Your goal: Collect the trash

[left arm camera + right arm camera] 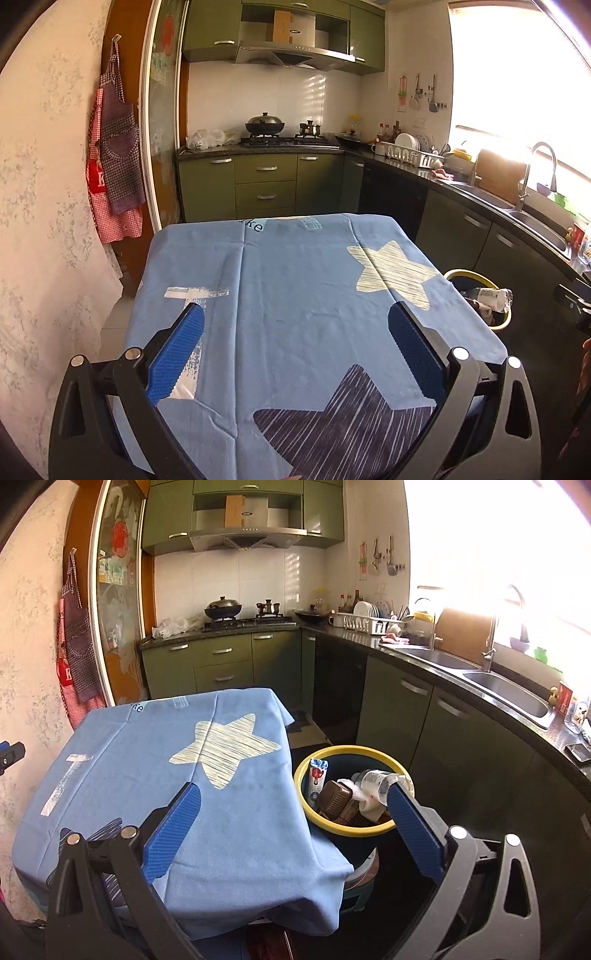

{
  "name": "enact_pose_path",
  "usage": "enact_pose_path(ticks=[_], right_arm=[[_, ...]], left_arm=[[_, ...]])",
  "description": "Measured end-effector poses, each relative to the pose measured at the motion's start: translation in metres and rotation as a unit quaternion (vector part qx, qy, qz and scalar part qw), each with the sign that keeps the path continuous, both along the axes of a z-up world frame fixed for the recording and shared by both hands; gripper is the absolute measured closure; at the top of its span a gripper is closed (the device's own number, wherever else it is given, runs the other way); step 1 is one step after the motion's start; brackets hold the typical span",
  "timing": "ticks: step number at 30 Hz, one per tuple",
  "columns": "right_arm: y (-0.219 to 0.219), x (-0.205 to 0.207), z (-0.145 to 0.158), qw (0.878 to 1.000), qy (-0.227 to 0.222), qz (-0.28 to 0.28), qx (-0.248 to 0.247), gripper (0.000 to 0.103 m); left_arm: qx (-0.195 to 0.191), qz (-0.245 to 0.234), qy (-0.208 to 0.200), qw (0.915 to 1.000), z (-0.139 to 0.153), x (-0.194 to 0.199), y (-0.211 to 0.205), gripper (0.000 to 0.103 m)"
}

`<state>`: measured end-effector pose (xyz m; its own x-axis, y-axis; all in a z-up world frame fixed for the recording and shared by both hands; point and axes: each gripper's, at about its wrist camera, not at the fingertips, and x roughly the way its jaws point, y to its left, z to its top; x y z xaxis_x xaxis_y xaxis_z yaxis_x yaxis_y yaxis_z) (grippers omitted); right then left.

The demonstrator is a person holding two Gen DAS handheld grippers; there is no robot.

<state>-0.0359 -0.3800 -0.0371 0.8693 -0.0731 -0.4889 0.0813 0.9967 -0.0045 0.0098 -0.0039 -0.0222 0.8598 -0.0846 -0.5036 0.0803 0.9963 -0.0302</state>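
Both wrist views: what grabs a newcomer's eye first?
The blue star-print tablecloth fills the foreground, bare of trash. Beside the table's right edge, the yellow-rimmed bin already holds a plastic bottle and wrappers. Both the left gripper and right gripper hang open and empty.

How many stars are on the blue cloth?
2. A pale star lies on the far right part of the cloth; a dark star lies at the near edge, between the left gripper's fingers. Cloth hanging over the sides may hide more.
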Motion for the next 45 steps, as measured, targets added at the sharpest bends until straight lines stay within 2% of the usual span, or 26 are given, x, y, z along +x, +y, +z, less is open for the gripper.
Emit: enact_pose_path(ticks=[14,45], right_arm=[[0.005,-0.001,0.0,1.0,0.003,0.012,0.007,0.007],[0.006,0.002,-0.006,1.0,0.008,0.009,0.012,0.007]], left_arm=[[0.015,0.015,-0.026,0.9994,0.018,-0.017,0.004,0.005],[0.012,0.01,-0.024,0.9996,0.019,-0.02,-0.001,0.005]])
